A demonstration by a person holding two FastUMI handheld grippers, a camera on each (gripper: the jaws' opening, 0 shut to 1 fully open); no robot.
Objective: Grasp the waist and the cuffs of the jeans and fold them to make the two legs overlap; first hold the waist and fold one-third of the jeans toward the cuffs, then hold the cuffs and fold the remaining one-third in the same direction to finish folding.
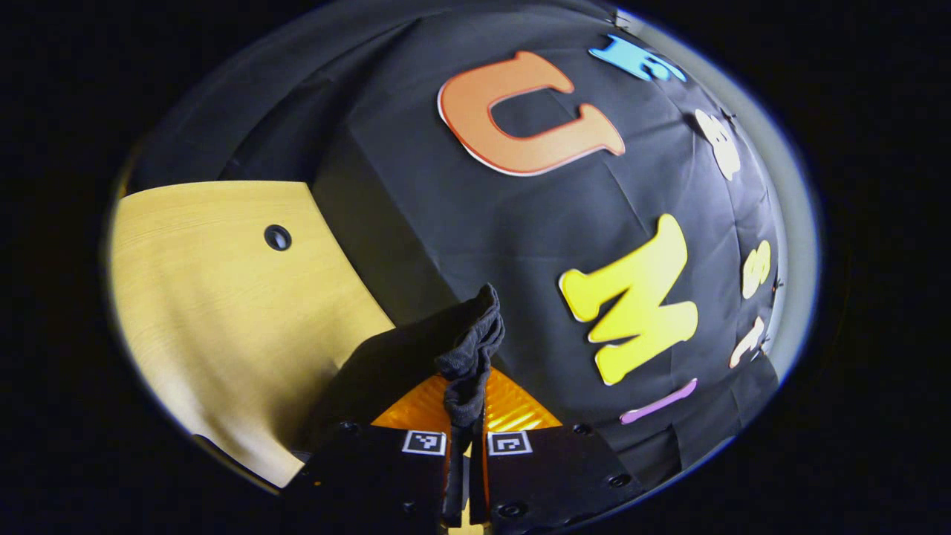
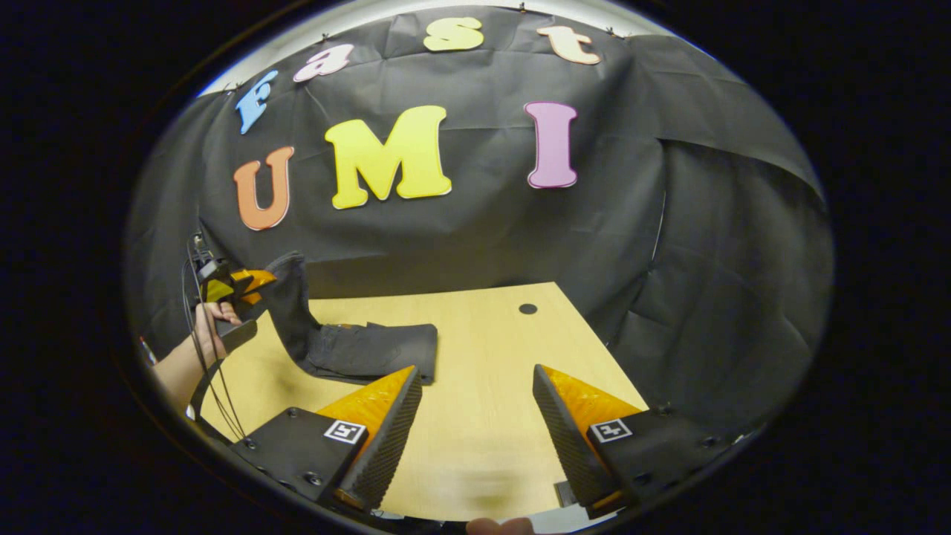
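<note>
So here's where we're at: in the left gripper view, our left gripper point(image 1: 466, 435) has its two fingers pressed in on a bunched-up strip of the jeans point(image 1: 468, 357), dark fabric that's wedged right between them and sticks up past the tips in a crumpled ridge. The cloth fans out to the left of the fingers, and behind it we can see the light wooden table point(image 1: 215, 297) with a small dark round hole point(image 1: 277, 238) in its top. This view is tilted hard, so the table sits off to the left and the black cloth wall takes the rest. In the right gripper view, our right gripper point(image 2: 475, 416) hangs over the table point(image 2: 483, 349) with its fingers spread wide, nothing between them, just bare wood below. Farther off on the left side of that view we can see the left gripper point(image 2: 249, 286) with a hand point(image 2: 212, 319) wrapped around its handle and some thin cables hanging beside it. From there the jeans point(image 2: 356, 349) run down: one end is lifted up in the air at that gripper, standing nearly upright, and the rest lies flat on the table in a dark folded slab, just beyond our right gripper's left finger. We can't tell whether the lifted end is waist or cuff. The hole point(image 2: 527, 308) shows near the table's far edge.
</note>
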